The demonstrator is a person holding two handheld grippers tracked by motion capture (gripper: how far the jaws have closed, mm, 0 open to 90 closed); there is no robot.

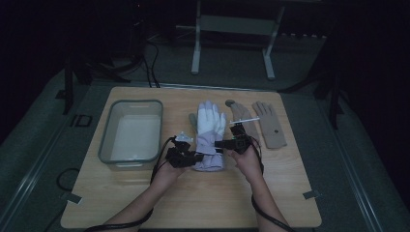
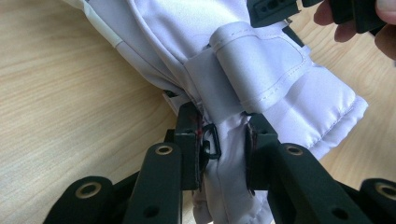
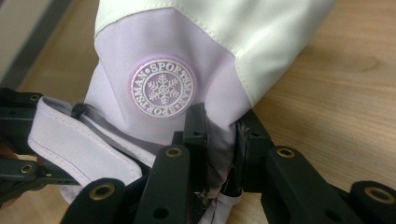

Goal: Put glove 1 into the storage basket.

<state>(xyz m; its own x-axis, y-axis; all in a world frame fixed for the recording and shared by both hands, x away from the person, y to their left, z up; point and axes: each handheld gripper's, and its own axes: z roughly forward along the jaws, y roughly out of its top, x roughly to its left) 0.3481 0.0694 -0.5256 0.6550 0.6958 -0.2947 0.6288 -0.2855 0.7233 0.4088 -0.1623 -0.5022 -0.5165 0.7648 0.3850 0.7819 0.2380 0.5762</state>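
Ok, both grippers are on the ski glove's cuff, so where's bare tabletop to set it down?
Free: the wide strip of table between the ski glove and the near edge, either side of the forearms, and the right margin beyond the tan gloves. The grey bin looks empty. Crowded: the middle, where left gripper and right gripper pinch the cuff beside the tan gloves.

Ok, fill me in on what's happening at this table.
A person holds a gripper in each hand, and both are clamped on the cuff end of a white and lilac ski glove lying mid-table. The left gripper pinches fabric beside the wrist strap; the right gripper pinches fabric just below the round snowflake logo. A grey bin sits to the left, and a pair of tan gloves lies to the right.
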